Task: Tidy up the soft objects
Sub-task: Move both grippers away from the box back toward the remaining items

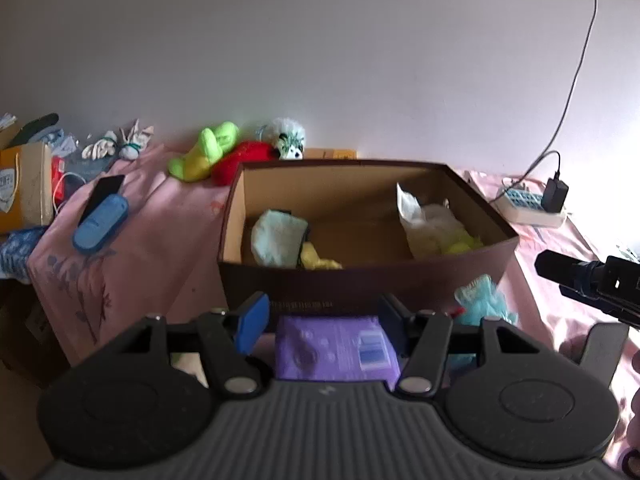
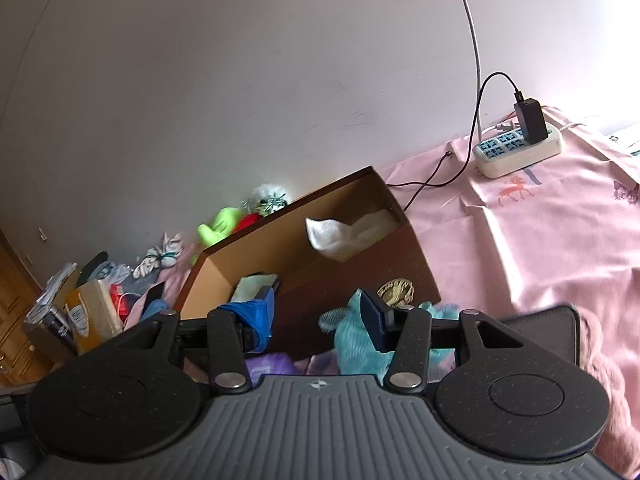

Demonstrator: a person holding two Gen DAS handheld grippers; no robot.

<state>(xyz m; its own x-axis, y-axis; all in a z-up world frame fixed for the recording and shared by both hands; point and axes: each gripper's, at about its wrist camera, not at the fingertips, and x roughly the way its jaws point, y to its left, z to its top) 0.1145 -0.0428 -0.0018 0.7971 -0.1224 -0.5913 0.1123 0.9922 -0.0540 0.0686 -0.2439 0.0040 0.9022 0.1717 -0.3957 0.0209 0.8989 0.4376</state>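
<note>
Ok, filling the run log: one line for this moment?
left gripper open over purple packet | right gripper open near teal fluffy cloth | brown box partly filled

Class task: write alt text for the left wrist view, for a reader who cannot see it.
The left gripper points, fingers apart, over a purple packet toward an open brown cardboard box on a pink cloth. The box holds pale soft items; green, red and white plush toys lie behind it.

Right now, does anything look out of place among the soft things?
Yes: a teal fluffy item lies outside the brown box, against its front corner, and green and red plush toys sit behind it.
</note>
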